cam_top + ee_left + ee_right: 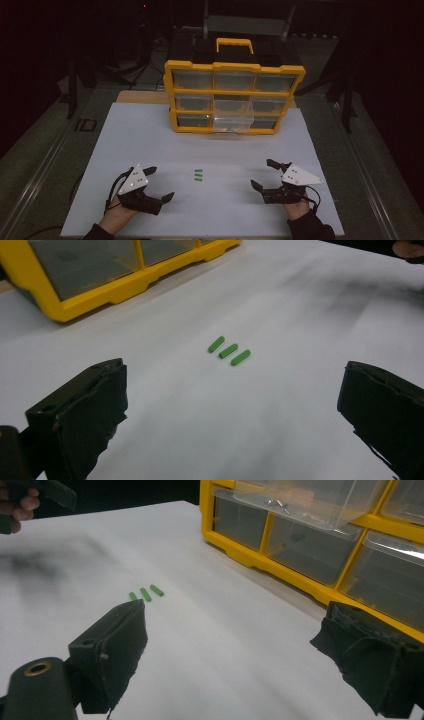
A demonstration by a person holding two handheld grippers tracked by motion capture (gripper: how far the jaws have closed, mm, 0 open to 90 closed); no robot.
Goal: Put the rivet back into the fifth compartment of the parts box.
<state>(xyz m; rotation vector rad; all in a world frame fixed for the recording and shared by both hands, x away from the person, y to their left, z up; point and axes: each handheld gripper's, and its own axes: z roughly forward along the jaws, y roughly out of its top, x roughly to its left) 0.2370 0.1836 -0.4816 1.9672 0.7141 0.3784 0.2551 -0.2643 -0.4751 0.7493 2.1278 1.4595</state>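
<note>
- Three small green pegs (pixel 198 175) lie side by side on the white worktop (pixel 150 135), in a short row between the two hand-held grippers and well apart from both.
- In the left gripper view the green pegs (pixel 229 350) sit ahead of the jaws, parallel to one another and close together; whether they touch I cannot tell.
- The left hand-held gripper (pixel 159 184) hovers low at the near left of the worktop, its jaws spread wide apart — nothing between them.
- The right hand-held gripper (pixel 264 174) is at the near right, jaws likewise wide apart and empty, pointing toward the middle of the worktop.
- In the right gripper view the green pegs (pixel 146 594) lie just past the tip of one black jaw, on bare white surface.
- A yellow organiser (pixel 235 97) with clear drawers stands at the far side of the worktop, with a black top and a yellow carry handle (pixel 234 45).
- One clear drawer (pixel 233 115) in the middle column is pulled out toward the person — the right gripper view shows a few small metal pieces (pixel 278 503) inside it.
- The other drawers look pushed in.
</note>
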